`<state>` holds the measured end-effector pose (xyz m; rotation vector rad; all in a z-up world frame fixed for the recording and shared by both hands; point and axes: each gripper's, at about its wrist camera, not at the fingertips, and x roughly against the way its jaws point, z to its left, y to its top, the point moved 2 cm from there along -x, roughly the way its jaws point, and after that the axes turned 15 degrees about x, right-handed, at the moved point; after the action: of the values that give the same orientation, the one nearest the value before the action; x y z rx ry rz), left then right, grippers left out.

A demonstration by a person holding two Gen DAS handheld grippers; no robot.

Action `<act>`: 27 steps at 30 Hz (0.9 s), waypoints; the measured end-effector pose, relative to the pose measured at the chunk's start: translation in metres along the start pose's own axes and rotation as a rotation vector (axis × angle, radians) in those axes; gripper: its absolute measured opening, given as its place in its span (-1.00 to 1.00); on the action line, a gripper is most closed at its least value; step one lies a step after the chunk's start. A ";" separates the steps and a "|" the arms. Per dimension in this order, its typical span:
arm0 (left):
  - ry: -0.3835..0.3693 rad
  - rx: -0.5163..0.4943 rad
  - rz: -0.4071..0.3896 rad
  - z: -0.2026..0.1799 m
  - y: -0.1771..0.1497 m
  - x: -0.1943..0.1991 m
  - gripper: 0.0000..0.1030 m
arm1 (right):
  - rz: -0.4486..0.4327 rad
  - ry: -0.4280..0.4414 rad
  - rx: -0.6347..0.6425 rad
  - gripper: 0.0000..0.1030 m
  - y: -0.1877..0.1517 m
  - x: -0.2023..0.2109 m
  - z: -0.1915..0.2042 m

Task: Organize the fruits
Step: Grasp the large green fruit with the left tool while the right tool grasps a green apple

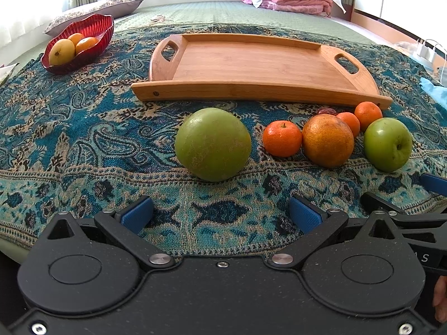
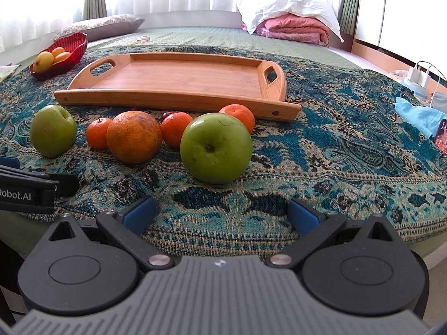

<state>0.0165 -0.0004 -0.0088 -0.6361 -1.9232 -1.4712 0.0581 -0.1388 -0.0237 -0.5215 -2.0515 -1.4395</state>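
Left wrist view puts a dull green apple straight ahead of the left gripper, centred between its two blue pads, which stand wide apart with only patterned cloth between them; nothing is held. Right wrist view shows the matching case: a shiny green apple lies dead ahead of the right gripper, stem end facing the camera, jaws equally wide and empty. Each apple is near its own gripper but not yet between the pads, so each hand is the nearer one for its fruit. Both apples are roughly round, so no long axis governs the grasp. Between them sit a large orange and three small tangerines, the nearest one beside the orange. Behind the row the wooden tray lies bare, its near rim a low lip any fruit must be lifted over. Far left, a red bowl already holds yellow and orange fruit. Judging by this, a straight forward reach is unobstructed for either hand
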 end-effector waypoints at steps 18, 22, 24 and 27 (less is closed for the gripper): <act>-0.038 -0.024 -0.094 0.006 0.008 0.014 0.73 | -0.156 -0.026 0.078 1.00 0.003 0.019 -0.001; -0.025 0.008 -0.174 0.009 0.015 0.019 0.65 | -0.183 -0.036 0.073 0.90 0.008 0.018 -0.003; -0.018 0.025 -0.223 0.010 0.018 0.022 0.65 | -0.193 -0.033 0.066 0.85 0.010 0.018 -0.003; -0.019 0.007 -0.245 0.009 0.018 0.021 0.65 | -0.189 -0.035 0.071 0.74 0.010 0.014 -0.002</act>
<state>0.0134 0.0128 0.0172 -0.4230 -2.0786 -1.6098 0.0546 -0.1374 -0.0070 -0.3327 -2.2202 -1.4666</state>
